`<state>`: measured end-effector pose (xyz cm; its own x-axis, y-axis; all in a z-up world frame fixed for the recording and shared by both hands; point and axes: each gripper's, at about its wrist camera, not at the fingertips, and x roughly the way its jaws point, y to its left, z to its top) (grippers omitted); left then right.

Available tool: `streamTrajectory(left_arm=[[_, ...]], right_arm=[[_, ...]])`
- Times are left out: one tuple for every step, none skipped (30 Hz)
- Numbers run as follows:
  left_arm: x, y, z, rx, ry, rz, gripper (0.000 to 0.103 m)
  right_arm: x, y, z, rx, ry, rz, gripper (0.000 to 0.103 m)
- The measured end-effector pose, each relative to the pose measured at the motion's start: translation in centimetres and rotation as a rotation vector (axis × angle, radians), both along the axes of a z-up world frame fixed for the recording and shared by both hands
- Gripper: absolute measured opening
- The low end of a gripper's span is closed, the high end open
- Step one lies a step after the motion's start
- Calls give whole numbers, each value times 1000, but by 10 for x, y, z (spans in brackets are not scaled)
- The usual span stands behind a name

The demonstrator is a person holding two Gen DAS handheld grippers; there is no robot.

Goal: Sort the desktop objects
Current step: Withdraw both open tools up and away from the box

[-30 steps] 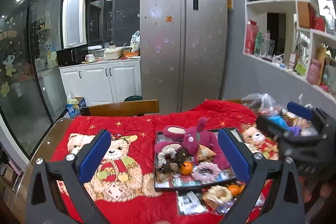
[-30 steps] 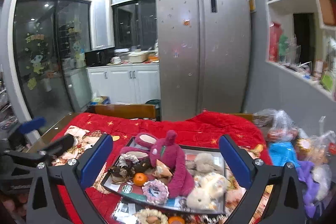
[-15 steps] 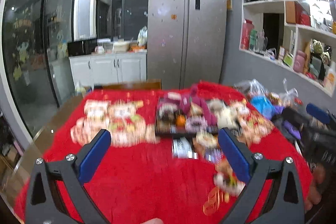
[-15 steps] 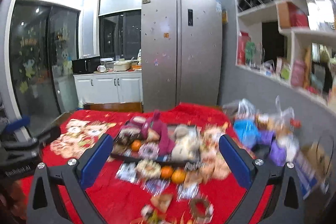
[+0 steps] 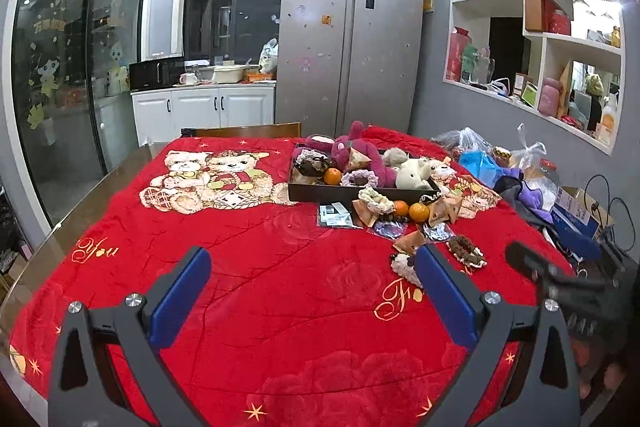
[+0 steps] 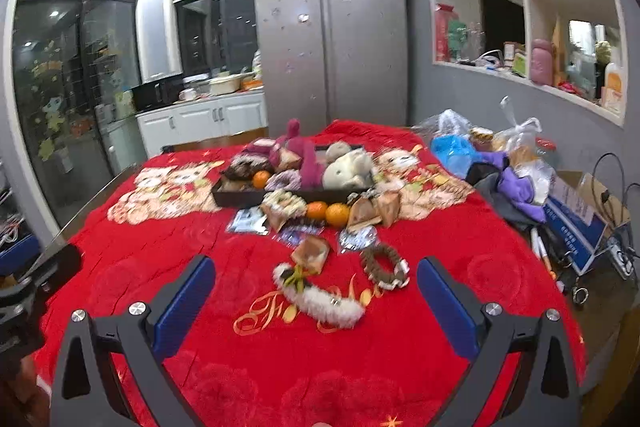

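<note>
The white furry scrunchie lies at lower centre on the red tabletop, long axis slanting down-right, directly between the empty right gripper's parted jaws; the left gripper, likewise parted, sits farther off.

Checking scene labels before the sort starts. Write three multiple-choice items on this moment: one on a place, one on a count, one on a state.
1. Where are the two loose oranges?
A. in the tray
B. on the cloth before the tray
C. on a shelf

2. How many oranges lie inside the tray?
A. one
B. three
C. none

3. The right hand-held gripper is:
A. shut on a toy
B. open and empty
C. shut on nothing

Key: B, they lie against the tray's near wall; A, one orange shows among the toys; B, blue pads apart.
</note>
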<state>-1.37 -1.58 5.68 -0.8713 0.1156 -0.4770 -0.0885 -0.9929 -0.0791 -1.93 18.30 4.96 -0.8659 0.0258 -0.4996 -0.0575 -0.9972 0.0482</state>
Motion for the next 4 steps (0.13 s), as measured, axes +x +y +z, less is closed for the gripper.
streamTrajectory(left_arm=[[1,0,-1,6,4,-9,103],[1,-1,-2,15,6,-23,103],[0,0,-2,22,-6,-37,103],[-1,1,-2,24,-16,-35,103]], right_arm=[[4,-1,-2,20,-2,5,103],[6,-3,-3,35,-1,3,103],[11,-3,-5,55,3,-9,103],[13,-2,-4,61,6,-17,103]])
